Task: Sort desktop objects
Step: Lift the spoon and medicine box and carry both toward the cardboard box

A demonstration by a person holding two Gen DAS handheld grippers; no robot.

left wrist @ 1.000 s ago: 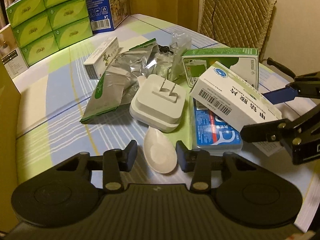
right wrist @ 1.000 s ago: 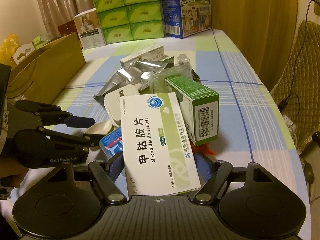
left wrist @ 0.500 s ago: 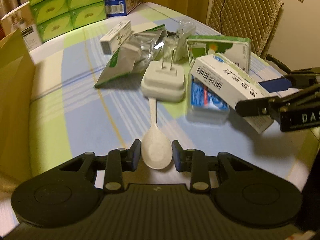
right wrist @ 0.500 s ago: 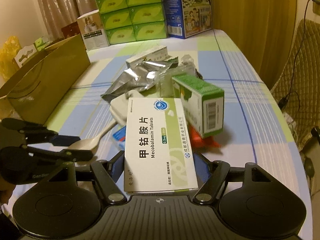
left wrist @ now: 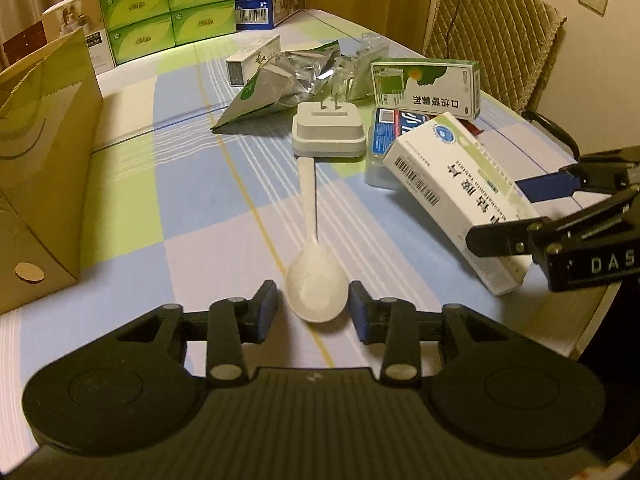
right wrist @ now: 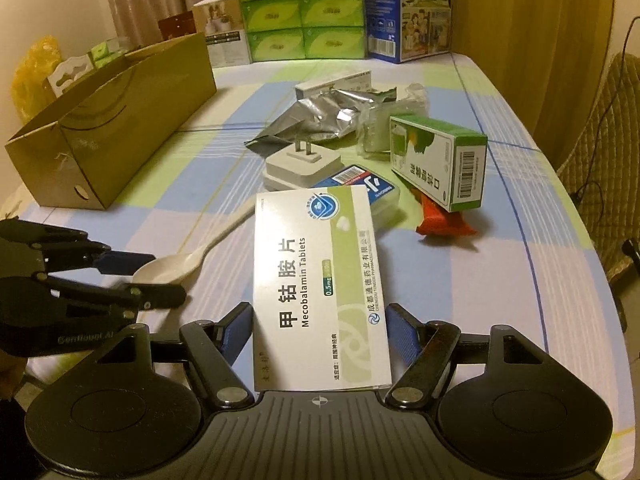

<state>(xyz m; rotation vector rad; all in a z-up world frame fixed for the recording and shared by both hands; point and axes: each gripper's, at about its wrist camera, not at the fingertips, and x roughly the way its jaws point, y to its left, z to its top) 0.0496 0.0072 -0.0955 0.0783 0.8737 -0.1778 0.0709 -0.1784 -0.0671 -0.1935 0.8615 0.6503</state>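
Two hand-held grippers are at work over the desk [left wrist: 192, 216]. The right hand-held gripper [right wrist: 320, 330] is clamped on a white Mecobalamin tablet box [right wrist: 320, 288], held by its long sides and lifted at the near right of the desk. The left hand-held gripper [left wrist: 313, 308] has its jaws parted, one on either side of the bowl of a white spoon [left wrist: 314, 264]; a gap shows on both sides, so the spoon is not gripped and appears to lie flat on the desk, handle pointing away toward a white plug adapter [left wrist: 329, 130].

Step in hand, as judged: each hand-held gripper handles one item of the sort, the box already secured and the spoon bracketed at the bowl; whether it is about to be gripped or has just been set down cannot be told.

The remaining unsorted items form a cluster at the far right: the adapter, a blue-labelled case [right wrist: 364, 188], a green and white box [right wrist: 440, 164], a foil pouch [left wrist: 288, 80] and a long white carton [left wrist: 252, 60]. An open cardboard box [right wrist: 116, 128] stands along the left edge.

Next move, if the cardboard box is the destination:
1. Carry the tablet box left, clear of the left hand-held gripper.
2. If the spoon is to be lifted, close squarely on the bowl; its curved surface may slip.
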